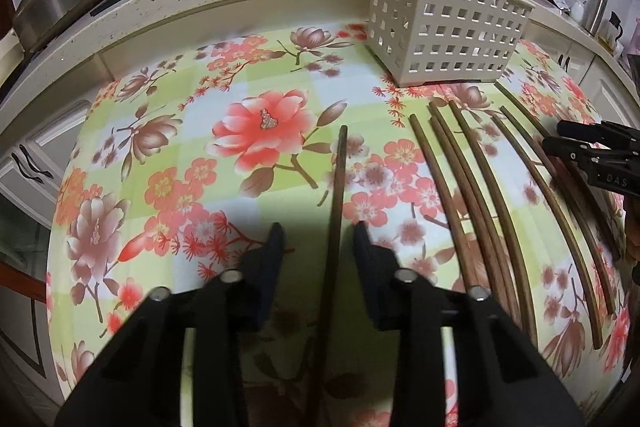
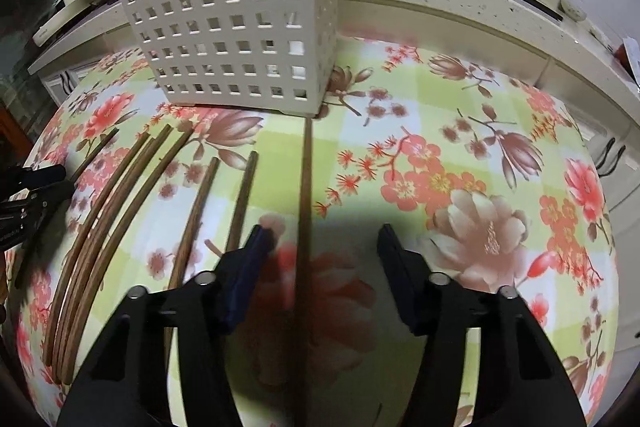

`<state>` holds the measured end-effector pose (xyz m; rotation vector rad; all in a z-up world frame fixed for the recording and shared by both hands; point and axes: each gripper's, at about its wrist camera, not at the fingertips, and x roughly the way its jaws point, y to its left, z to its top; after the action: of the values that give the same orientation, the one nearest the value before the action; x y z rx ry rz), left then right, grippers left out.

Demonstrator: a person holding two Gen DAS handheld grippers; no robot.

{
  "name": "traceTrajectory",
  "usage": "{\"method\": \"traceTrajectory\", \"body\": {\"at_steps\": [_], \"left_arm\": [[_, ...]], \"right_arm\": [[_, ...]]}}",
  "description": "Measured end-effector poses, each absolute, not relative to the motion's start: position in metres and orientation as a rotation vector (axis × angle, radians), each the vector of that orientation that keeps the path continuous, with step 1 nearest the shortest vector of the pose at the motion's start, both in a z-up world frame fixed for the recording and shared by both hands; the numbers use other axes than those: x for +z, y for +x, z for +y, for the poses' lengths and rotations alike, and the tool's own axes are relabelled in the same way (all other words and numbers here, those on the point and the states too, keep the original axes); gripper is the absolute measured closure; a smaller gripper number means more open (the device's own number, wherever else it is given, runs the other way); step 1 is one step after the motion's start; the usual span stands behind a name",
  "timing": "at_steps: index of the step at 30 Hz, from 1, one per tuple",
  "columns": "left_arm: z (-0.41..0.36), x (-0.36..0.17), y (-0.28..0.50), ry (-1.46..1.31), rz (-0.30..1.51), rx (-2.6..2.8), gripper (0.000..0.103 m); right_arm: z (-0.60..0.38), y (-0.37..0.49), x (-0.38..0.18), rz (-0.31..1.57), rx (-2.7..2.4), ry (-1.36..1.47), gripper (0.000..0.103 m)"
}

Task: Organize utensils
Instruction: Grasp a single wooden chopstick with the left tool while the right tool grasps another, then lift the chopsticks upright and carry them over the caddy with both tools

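- Left claw [image 1: 318,231] gapes wide, grasping nothing; a lone chopstick [image 1: 336,195] lies between its fingers, long axis pointing away.
- Right claw [image 2: 324,233] likewise released, straddling another chopstick [image 2: 306,187] aimed at the perforated basket [image 2: 240,27].
- More chopsticks [image 1: 480,187] lie side by side on the floral tabletop [image 1: 200,167].

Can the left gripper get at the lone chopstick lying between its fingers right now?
Probably yes. The left gripper is open with the lone chopstick running between its fingers; nothing lies over it, and the other chopsticks sit apart to the right.
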<state>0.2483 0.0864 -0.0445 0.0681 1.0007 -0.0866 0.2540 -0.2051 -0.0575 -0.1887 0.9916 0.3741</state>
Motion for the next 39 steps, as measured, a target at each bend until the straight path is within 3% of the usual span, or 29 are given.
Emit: {"method": "traceTrajectory", "body": {"at_steps": [5,7,16,39], "left_arm": [[0.084,-0.044,0.250,0.076,1.006,-0.080,0.097],[0.084,-0.043,0.249,0.071,1.008,-0.079,0.097],[0.077,-0.034,0.230,0.062,0.981,-0.080,0.097],[0.070,0.054,0.179,-0.012,0.731,-0.094,0.097]], "right_arm": [[-0.199,0.247,-0.056,0.982,0.420,-0.202,0.087],[-0.202,0.245,-0.055,0.982,0.423,-0.188,0.093],[-0.227,0.230,-0.038,0.948,0.431,-0.096,0.093],[-0.262,0.166,0.061,0.737,0.466,-0.036,0.094]]}}
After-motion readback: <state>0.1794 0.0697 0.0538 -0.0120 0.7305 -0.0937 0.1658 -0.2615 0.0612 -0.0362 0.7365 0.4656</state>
